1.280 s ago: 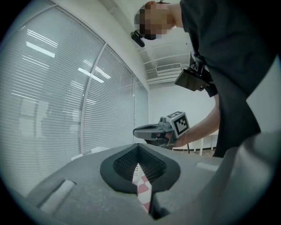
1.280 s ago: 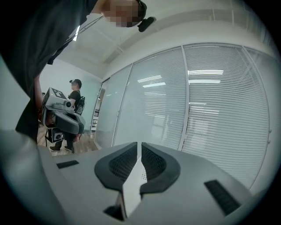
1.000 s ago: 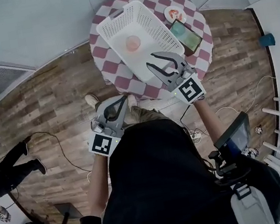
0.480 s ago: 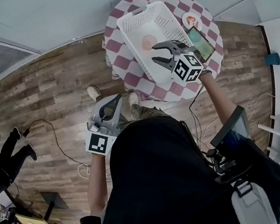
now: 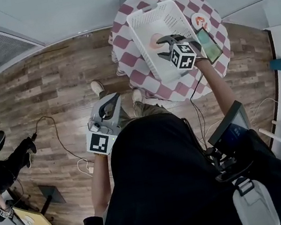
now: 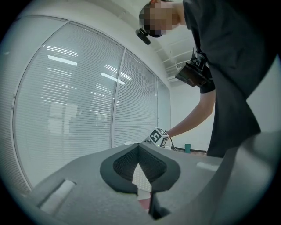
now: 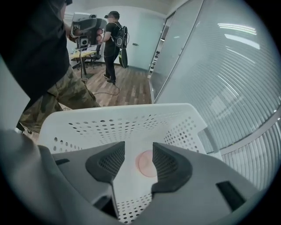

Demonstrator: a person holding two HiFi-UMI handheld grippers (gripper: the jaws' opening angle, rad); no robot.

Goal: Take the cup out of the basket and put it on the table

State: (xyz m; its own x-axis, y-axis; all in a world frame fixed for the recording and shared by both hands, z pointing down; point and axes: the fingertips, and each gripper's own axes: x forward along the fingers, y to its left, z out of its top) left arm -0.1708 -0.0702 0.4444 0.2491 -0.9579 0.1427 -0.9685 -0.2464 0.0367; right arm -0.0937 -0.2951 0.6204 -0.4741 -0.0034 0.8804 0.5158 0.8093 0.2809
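Right tool (image 7: pixel 138 151), its jaws just opened wide with nothing gripped, points down into the white basket (image 5: pixel 137 29) at the head view's upper right. The pink cup (image 7: pixel 145 165) sits on the basket floor, seen between the pads but untouched, with the perforated walls well clear around it. The basket fills most of the round checkered surface (image 5: pixel 123 40). Left tool (image 5: pixel 109 108), jaws together and empty, hangs over the plank floor (image 5: pixel 46 93). Each tool's cube carries square black-and-white markers.
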